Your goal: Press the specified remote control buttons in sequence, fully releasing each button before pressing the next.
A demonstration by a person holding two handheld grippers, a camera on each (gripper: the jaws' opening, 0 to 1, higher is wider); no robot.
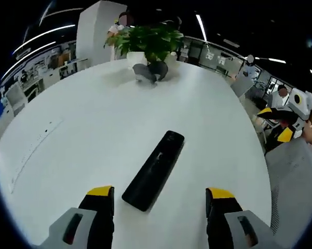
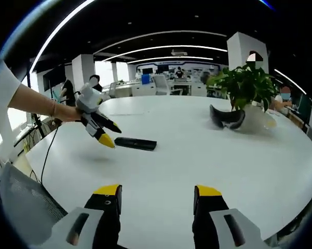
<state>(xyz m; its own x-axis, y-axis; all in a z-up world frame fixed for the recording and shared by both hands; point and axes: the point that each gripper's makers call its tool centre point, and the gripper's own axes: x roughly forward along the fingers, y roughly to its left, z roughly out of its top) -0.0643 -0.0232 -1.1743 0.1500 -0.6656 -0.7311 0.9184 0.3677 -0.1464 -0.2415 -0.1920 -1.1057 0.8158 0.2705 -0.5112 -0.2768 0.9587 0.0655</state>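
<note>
Approach step, no button pressed yet. Remote [image 1: 154,171] lay flat on worktop [image 1: 93,129], just ahead of left gripper [image 1: 160,199], fingers apart. Right gripper [image 2: 157,199] well back, fingers apart. Next: lowering one fingertip onto a button.

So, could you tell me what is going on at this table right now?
A person holds a two-jaw gripper in each hand over a white table. The left gripper hovers above a black remote control, jaws open on either side of its near end and not touching it. The right gripper is also open and holds nothing, off to the side. A potted plant stands at the far side of the table. No button is being pressed.
</note>
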